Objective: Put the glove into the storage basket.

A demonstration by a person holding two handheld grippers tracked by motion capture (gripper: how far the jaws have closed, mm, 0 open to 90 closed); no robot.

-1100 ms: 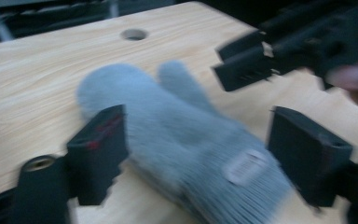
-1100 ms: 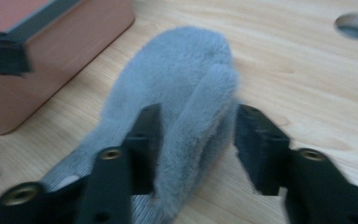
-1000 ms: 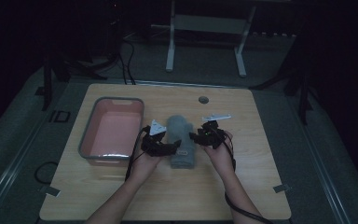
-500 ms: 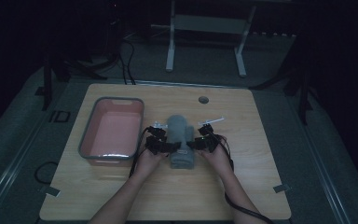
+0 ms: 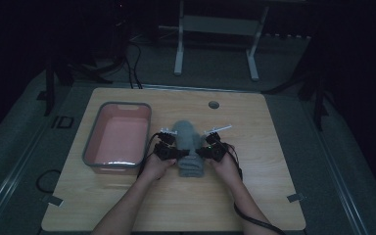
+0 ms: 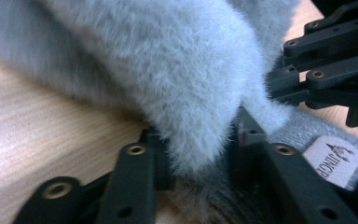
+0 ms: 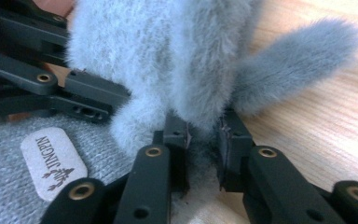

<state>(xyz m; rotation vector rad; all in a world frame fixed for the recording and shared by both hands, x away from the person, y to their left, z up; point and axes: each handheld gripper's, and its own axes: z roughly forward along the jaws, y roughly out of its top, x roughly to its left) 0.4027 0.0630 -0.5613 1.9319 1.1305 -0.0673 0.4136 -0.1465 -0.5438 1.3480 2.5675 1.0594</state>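
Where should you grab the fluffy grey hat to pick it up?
Probably by its furry trim, from either side. The fluffy grey hat lies flat on the table, so the soft furry trim bunches easily between jaws. The left tool and right tool are each shut on a tuft of it.

Label patch (image 7: 52,161), pale rounded tab sewn on grey knitted fabric (image 7: 9,196): reads "JINGPIN", small tree-like emblem beside word; lower left of right gripper view, text running diagonally. Same patch (image 6: 332,157) at lower right of left gripper view: letters "JINGP" legible, remainder cut off by black gripper part. Marking "ID" (image 5: 61,122) on grey floor mat (image 5: 24,142), left of table, middle left of high view.
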